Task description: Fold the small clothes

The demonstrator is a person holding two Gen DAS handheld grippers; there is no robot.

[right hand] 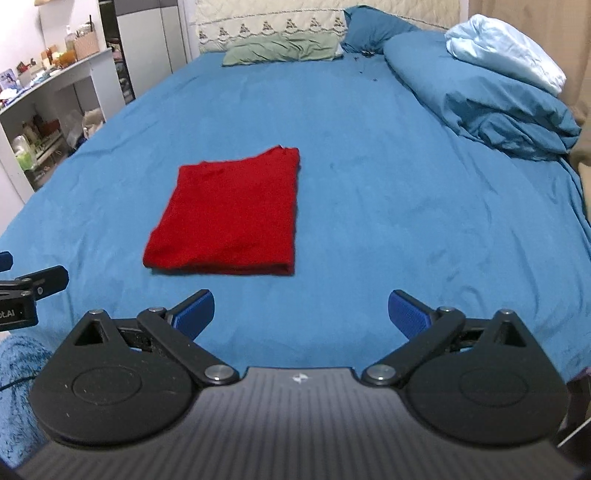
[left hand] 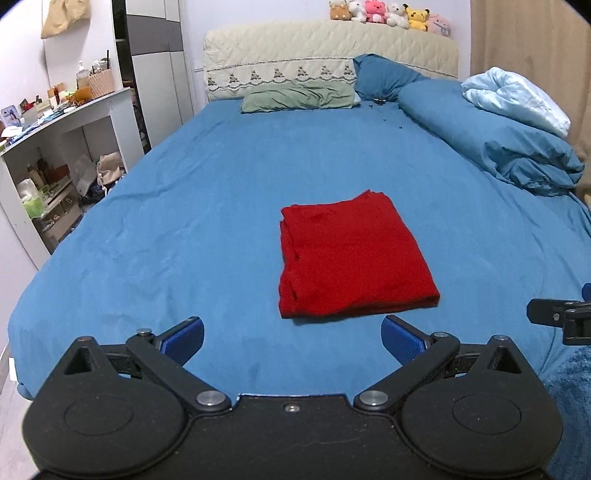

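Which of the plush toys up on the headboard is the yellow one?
The yellow plush toy, second from the right end of the row on the headboard. Its pointed black-tipped ears and bright yellow set it apart from the brown, white and pink ones.

The red garment [left hand: 351, 258] lies folded into a neat flat rectangle on the blue bedsheet [left hand: 184, 221], untouched

Your bedroom backdrop: bed, pillows, shelves.
You see a blue bedsheet [left hand: 207, 192], a green pillow [left hand: 295, 96] far, a rumpled blue duvet [left hand: 491, 142] right, plush toys [left hand: 388, 13] on the headboard, cluttered white shelves [left hand: 59, 147] left.
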